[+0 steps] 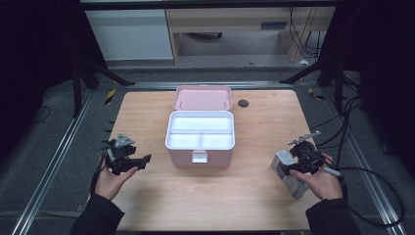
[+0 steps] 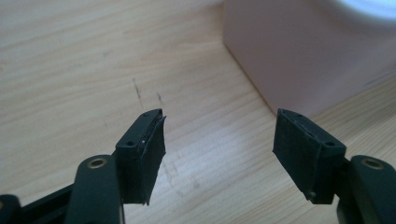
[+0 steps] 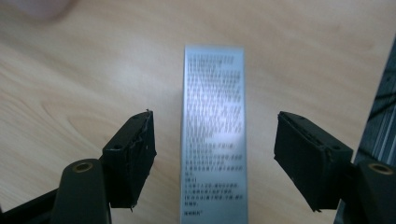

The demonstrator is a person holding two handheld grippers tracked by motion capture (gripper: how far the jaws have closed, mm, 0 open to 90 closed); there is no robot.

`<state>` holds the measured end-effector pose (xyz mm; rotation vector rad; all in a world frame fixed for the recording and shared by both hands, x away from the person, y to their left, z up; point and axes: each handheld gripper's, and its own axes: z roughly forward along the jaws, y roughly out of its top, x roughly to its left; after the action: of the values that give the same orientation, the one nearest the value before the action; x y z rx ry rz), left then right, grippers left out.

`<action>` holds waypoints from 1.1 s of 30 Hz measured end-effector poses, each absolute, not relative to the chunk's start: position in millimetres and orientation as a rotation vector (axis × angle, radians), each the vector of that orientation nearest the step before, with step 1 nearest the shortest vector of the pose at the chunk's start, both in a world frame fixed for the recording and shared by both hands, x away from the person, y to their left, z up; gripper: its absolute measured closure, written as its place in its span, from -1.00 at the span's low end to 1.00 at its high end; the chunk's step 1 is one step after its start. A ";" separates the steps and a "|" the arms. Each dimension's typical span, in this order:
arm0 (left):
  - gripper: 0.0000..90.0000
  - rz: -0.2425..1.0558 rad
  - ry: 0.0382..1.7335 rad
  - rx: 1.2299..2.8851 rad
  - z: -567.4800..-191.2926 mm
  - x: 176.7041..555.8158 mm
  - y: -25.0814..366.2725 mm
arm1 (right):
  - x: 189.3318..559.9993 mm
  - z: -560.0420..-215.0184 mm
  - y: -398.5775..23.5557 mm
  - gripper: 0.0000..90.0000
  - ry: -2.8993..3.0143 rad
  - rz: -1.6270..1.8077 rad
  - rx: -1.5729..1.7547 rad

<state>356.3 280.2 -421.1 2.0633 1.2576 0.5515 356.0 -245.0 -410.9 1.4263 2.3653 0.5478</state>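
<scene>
**Two grippers apart, a small carton between one pair of jaws**

Two hand-held tools sit at opposite ends of the wooden table (image 1: 244, 196). At the left, the left gripper (image 1: 144, 160) rests in the person's left hand (image 1: 111, 182), pointing toward the middle; its jaws stand apart with nothing between them, and in the left gripper view only bare wood lies under them, with a pink wall just beyond.

At the centre stands the pink storage box (image 1: 199, 157), lid (image 1: 202, 98) tipped back, its white tray (image 1: 200, 131) divided into compartments and holding nothing that shows.

At the right, near the table's edge, a small silver carton (image 1: 289, 175) lies on the wood, well apart from the box. The right gripper (image 1: 288, 164), in the right hand (image 1: 323, 182), sits over it. In the right gripper view the carton (image 3: 214, 135) lies lengthwise between the jaws, which stand wide, with a gap of wood on each side; neither pad touches it.
</scene>
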 end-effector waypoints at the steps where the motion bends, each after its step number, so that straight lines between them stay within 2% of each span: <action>1: -0.23 0.560 1.240 2.057 -415.5 357.4 279.0 | 356.2 -406.4 -244.2 -0.35 2.349 0.578 1.414; 3: -0.19 0.564 1.214 2.042 -406.1 360.0 275.4 | 356.5 -387.7 -237.2 -0.32 2.306 0.720 1.380; 9: -0.14 0.572 1.124 1.996 -382.4 371.5 256.2 | 365.9 -367.3 -212.1 -0.33 2.251 0.926 1.301; 13: -0.08 0.574 1.085 1.990 -378.7 382.1 241.1 | 377.1 -365.4 -193.6 -0.32 2.236 1.016 1.266; 17: -0.03 0.559 1.048 2.019 -379.9 399.2 229.8 | 393.3 -368.9 -169.8 -0.27 2.260 1.069 1.222; 21: 0.00 0.537 1.083 2.051 -390.3 413.3 227.4 | 405.8 -375.9 -150.6 -0.24 2.297 1.089 1.234; 28: 0.03 0.461 1.079 2.073 -404.9 417.3 226.8 | 420.6 -398.8 -124.6 -0.17 2.337 1.074 1.213; 30: 0.03 0.455 1.059 2.094 -407.4 417.3 223.6 | 421.6 -402.9 -120.7 -0.10 2.343 1.050 1.203; 33: 0.12 0.435 1.043 2.107 -410.8 416.7 219.2 | 422.6 -408.0 -119.4 -0.03 2.360 1.080 1.219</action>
<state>416.7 219.2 -410.8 2.1074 1.0430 0.4353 422.6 -119.4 -408.0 1.2185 2.3595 1.0804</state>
